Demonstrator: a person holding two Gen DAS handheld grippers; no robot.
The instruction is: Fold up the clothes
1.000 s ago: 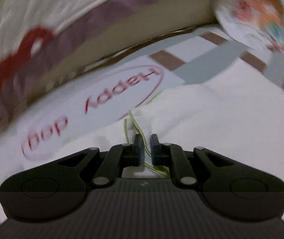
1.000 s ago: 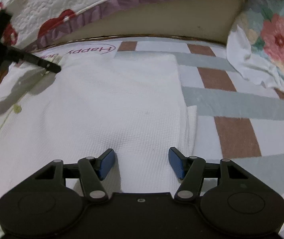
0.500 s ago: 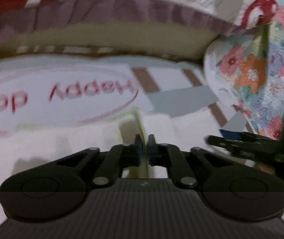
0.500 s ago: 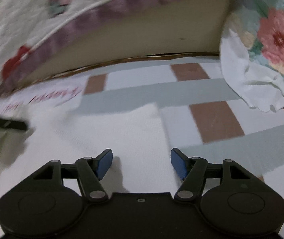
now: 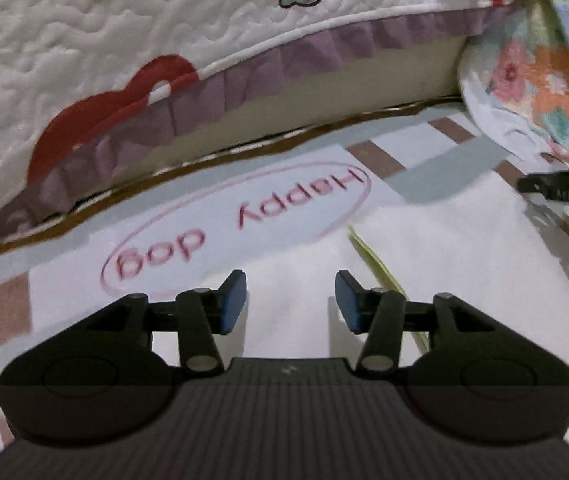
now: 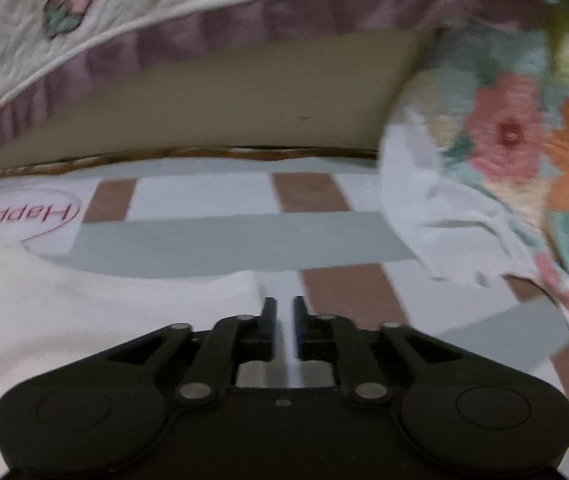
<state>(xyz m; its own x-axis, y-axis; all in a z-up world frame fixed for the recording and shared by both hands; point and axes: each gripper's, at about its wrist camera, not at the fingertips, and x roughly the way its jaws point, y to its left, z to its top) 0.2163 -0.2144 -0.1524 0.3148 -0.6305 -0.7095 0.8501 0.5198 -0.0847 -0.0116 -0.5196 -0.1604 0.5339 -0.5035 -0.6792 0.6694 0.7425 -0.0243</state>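
The white garment (image 5: 444,264) lies flat on the checked mat (image 6: 244,236) beside the bed, so its edges can be reached for folding. The left gripper (image 5: 290,300) is opening above the cloth, with nothing between its fingers. The right gripper (image 6: 283,316) is closing at the garment's right edge, probably to pinch it; whether it already grips the cloth, I cannot tell.

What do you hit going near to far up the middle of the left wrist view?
left gripper, its jaws opening with nothing between them → white garment → "Happy dog" print on the checked mat → purple frill → white quilt.
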